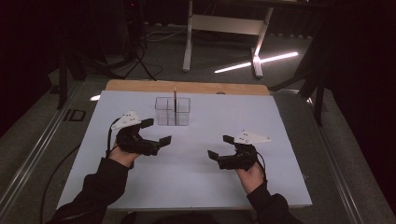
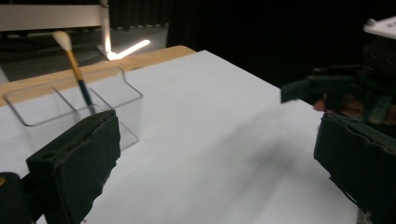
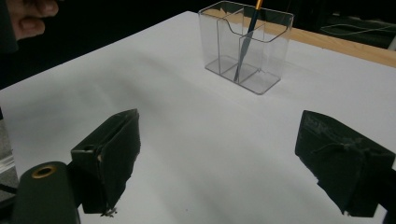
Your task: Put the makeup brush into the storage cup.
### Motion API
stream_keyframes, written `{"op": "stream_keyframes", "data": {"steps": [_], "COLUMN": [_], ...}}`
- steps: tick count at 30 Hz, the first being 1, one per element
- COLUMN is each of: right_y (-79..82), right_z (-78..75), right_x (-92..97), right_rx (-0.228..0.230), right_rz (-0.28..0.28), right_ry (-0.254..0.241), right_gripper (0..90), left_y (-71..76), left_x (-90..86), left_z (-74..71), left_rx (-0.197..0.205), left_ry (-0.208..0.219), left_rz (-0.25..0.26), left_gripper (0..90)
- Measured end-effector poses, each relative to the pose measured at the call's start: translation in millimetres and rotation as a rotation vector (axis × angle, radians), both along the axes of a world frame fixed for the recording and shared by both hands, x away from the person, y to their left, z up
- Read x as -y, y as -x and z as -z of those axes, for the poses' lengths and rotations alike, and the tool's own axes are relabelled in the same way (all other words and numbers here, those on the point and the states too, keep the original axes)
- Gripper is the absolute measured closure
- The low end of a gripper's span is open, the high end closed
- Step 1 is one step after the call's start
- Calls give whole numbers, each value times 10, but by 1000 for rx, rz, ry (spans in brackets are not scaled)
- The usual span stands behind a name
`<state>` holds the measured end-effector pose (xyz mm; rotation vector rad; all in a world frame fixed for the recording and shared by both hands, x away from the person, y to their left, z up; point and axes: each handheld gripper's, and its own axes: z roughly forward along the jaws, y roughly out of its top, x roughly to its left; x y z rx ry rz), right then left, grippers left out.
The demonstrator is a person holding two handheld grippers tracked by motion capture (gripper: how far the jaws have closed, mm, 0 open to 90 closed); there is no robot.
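Left hand-held gripper (image 1: 157, 132) and right hand-held gripper (image 1: 221, 146): jaws spread wide, empty, apparently just above the desk (image 1: 196, 182), near side of clear organizer (image 1: 173, 111) holding a paintbrush (image 1: 175, 99).

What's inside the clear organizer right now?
The organizer holds one brush, standing tilted, handle down in a middle compartment, white tip above the rim. The other compartments look empty through the clear walls. In the left gripper view a jaw covers its lower part.
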<state>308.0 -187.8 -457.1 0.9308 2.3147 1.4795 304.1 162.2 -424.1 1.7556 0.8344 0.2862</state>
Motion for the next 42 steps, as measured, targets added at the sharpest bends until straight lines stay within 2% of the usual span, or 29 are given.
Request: {"op": "stream_keyframes", "data": {"steps": [4, 13, 16, 18, 22, 27, 31, 38, 42], "right_y": [0, 0, 1, 3, 2, -1, -3, -1, -3], "right_z": [-4, 2, 2, 2, 5, 10, 8, 9, 12], "right_x": [3, 0, -1, -3, -5, -4, -1, -6, -2], "right_rx": [2, 0, 1, 1, 0, -1, 0, 1, -3], "right_rz": [1, 0, -1, 0, -2, -2, -5, -4, -4], "right_ry": [0, 1, 3, 2, 4, 6, 6, 8, 8], "right_gripper": [138, 138, 138, 138, 138, 138, 138, 138, 138], "left_y": [58, 166, 202, 229, 254, 277, 309, 361, 378], "left_x": [12, 26, 31, 32, 36, -3, -26, -76, -80], "left_z": [56, 220, 305, 373, 486, 600, 701, 777, 829], "left_rx": [7, -12, -15, -3, -21, -19, -29, -35, -38], "left_ry": [7, 5, -9, -16, -41, -16, -28, -11, -3], "left_rz": [17, 53, 75, 79, 85, 101, 111, 96, 106], "left_gripper": [8, 8, 8, 8, 8, 8, 8, 8, 8]}}
